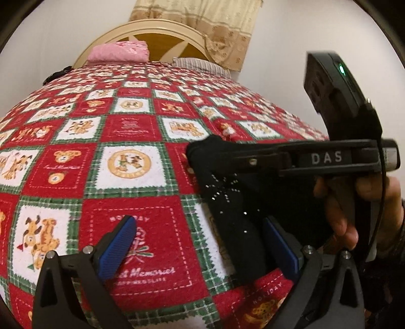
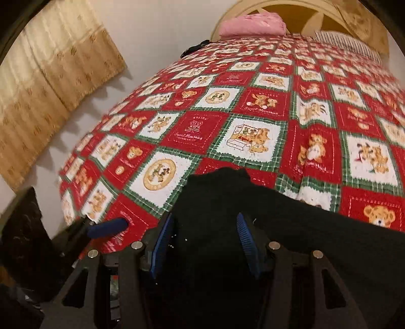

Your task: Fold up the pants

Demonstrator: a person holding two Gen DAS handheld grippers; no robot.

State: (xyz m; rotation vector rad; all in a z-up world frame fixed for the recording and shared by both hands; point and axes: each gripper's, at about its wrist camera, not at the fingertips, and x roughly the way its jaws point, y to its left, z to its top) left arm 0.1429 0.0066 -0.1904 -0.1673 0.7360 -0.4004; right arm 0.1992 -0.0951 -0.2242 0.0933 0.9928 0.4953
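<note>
The black pants (image 2: 217, 202), a dark knit fabric with small silvery studs visible in the left wrist view (image 1: 227, 192), lie bunched on the red, white and green patchwork bedspread printed with teddy bears (image 1: 131, 162), near the edge of the bed closest to both cameras. In the right wrist view the fabric fills the space between the blue ribbed pads (image 2: 162, 243) of the right gripper (image 2: 205, 243), whose jaws stand half apart and press on the bundle from both sides. From the left wrist view that same gripper (image 1: 202, 151) reaches in from the right side, its black finger marked "DAS" clamped on the top of the bundle, with the person's hand (image 1: 354, 207) wrapped around its handle. The left gripper (image 1: 200, 245) is spread wide; its right pad sits just beside the hanging cloth, and its left pad hovers over a red square of the bedspread. At the far end of the bed sit a folded pink blanket (image 1: 119, 52), a striped pillow (image 1: 202, 64) and a cream wooden headboard (image 1: 162, 35), under a beige patterned curtain (image 1: 202, 17).
</note>
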